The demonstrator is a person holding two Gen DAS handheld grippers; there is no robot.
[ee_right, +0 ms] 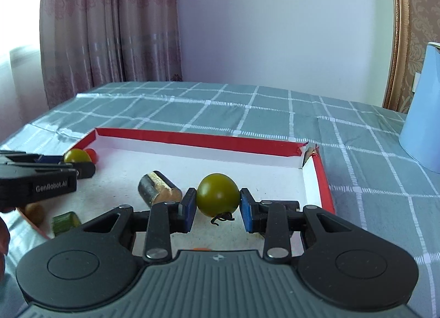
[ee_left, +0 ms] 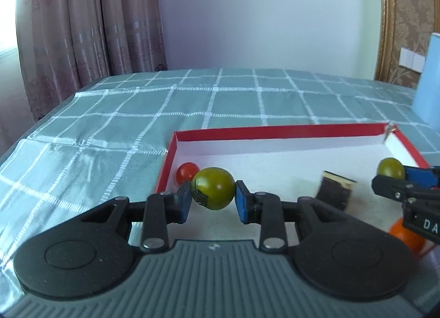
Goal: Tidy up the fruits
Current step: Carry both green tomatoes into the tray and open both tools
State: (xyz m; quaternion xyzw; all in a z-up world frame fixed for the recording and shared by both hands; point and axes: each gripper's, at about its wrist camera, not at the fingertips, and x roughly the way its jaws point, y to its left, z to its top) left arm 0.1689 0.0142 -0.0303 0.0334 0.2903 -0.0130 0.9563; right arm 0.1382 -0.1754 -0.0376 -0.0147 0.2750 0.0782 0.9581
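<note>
My left gripper (ee_left: 213, 198) is shut on a green tomato (ee_left: 214, 191) and holds it over the left end of a red box lid with a white inside (ee_left: 275, 128). A red cherry tomato (ee_left: 187, 172) lies in the lid's far left corner, just behind it. My right gripper (ee_right: 217, 202) is shut on a second green tomato (ee_right: 217, 194), stem down, over the lid's right part (ee_right: 320, 177). The right gripper and its tomato (ee_left: 390, 167) show at the right edge of the left wrist view. The left gripper and its tomato (ee_right: 77, 156) show at the left of the right wrist view.
In the lid lie a dark cylinder piece (ee_right: 156, 187), a green cut piece (ee_right: 65, 221), a brown round fruit (ee_right: 34, 212) and an orange fruit (ee_left: 407, 235). A light blue container (ee_right: 423, 122) stands on the checked green cloth (ee_right: 247, 109) to the right.
</note>
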